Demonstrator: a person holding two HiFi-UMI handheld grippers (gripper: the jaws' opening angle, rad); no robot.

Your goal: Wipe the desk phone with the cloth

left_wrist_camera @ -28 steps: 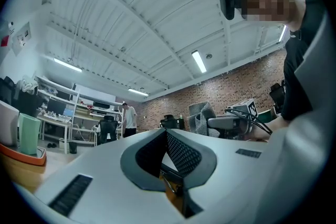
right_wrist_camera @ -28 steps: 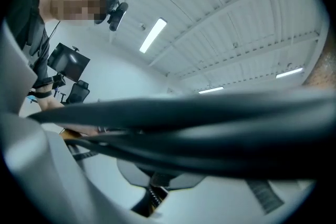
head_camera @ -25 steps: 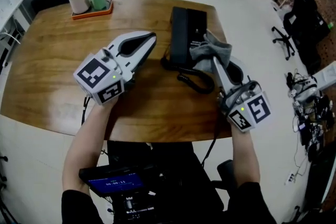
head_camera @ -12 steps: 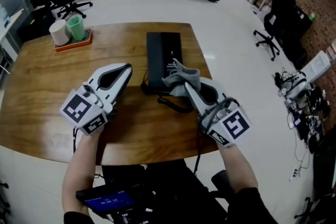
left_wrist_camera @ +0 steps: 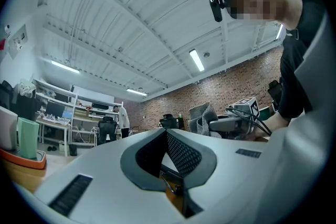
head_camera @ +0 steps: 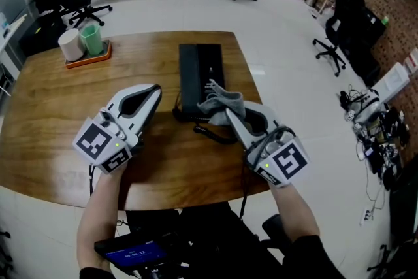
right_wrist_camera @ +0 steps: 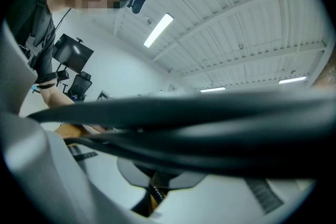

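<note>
Holding the white left tool idle over the left of the brown wooden desk, jaws together on nothing, keeping clear. Pressing the crumpled grey cloth, pinched tight in the right tool, onto the near right of the flat black desk phone at mid-desk for wiping. Dragging it a touch nearer than half a second ago.
</note>
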